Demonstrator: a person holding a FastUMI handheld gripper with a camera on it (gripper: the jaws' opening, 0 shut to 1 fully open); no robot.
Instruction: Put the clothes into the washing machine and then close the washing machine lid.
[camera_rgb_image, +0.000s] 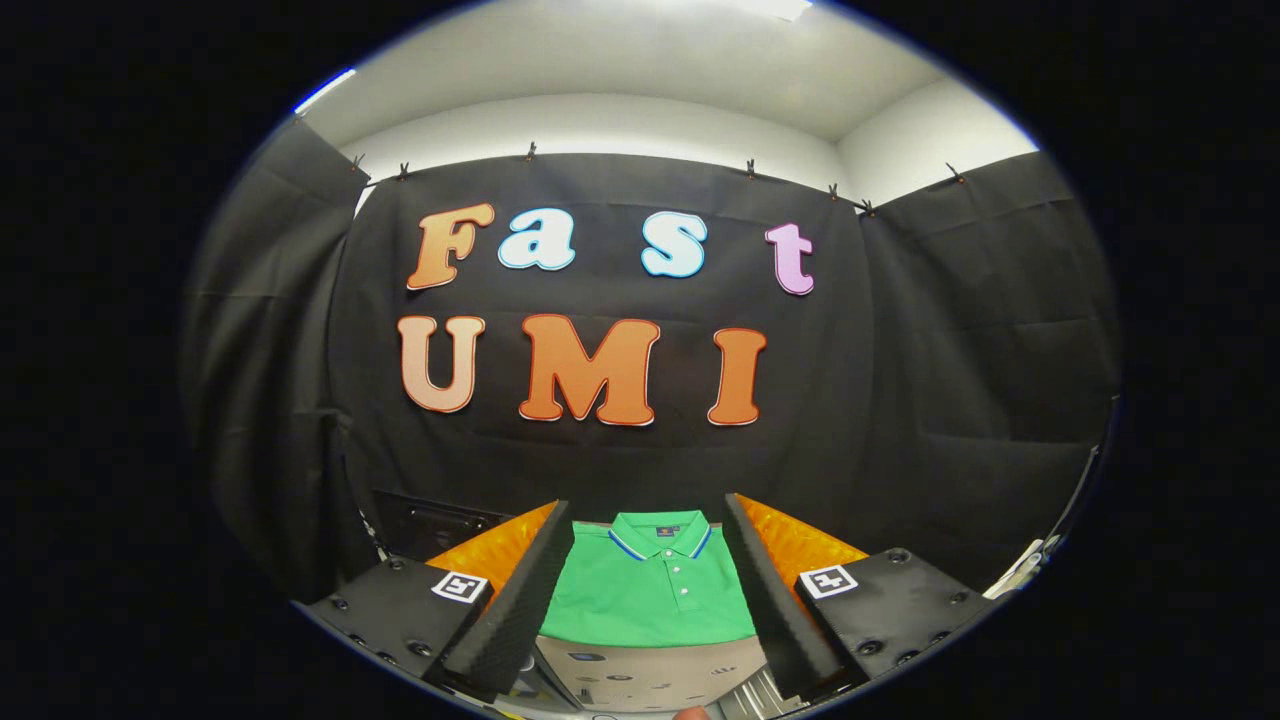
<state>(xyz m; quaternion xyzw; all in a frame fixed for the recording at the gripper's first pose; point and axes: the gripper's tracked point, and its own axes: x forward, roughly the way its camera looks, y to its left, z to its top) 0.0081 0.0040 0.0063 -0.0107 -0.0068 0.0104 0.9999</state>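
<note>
Gripper fingers spread wide, holding nothing; folded green polo shirt lies at 12 o'clock just ahead between them, likely soft, light, floppy, so pinch a thick folded edge.

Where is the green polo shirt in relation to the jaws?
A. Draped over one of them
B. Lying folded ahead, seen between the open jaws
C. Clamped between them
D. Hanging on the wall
B: the green polo shirt lies flat and folded ahead of the gripper, whose jaws stand apart without touching it.
</note>
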